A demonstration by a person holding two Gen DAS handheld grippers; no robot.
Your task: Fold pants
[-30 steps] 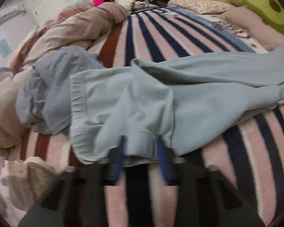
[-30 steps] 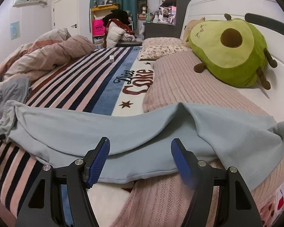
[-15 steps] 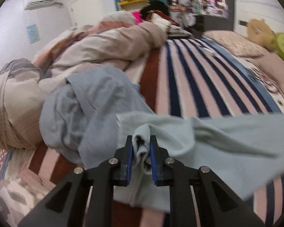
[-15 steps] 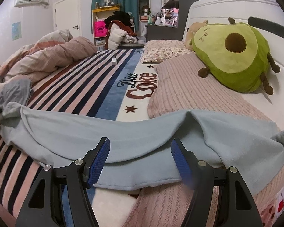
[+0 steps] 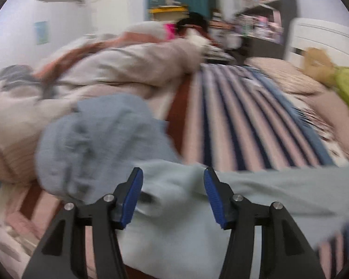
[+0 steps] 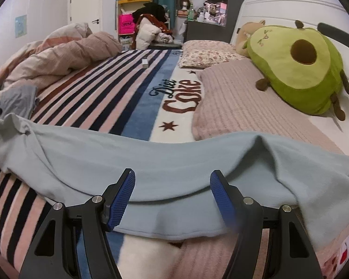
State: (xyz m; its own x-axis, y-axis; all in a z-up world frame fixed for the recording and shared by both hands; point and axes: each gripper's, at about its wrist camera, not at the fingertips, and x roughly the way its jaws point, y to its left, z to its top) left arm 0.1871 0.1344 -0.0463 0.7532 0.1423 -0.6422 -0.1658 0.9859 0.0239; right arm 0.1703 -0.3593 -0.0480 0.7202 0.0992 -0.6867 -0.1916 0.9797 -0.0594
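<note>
The pale blue pants (image 6: 174, 162) lie stretched sideways across the striped blanket (image 6: 118, 93) on the bed, one end bunched far to the left of the right gripper's fingers, the other draped over the ribbed pink cover (image 6: 239, 116) off to their right. Both grippers are empty. The right gripper (image 6: 172, 193) hovers with its fingers spread wide, the near hem of the cloth lying just under and between them. The left gripper (image 5: 173, 195) also has its fingers apart, with loose cloth of the pants lying between and below them; that view is blurred, so I cannot tell whether the pads touch the fabric. A crumpled grey-blue garment (image 5: 100, 139) sits just beyond the left fingers and slightly to their left, close enough to be caught by mistake. The step in hand looks like taking a fresh hold on the pants to flatten them for a first fold. To do it well, each gripper should probably come down on the near hem, close on both layers at once, and bite well in from the edge so the soft knit does not slip out. The left one should stay clear of the grey-blue garment. A ridge stands in the cloth beyond the right fingers; pulling the two ends gently apart before folding would likely smooth it.
</note>
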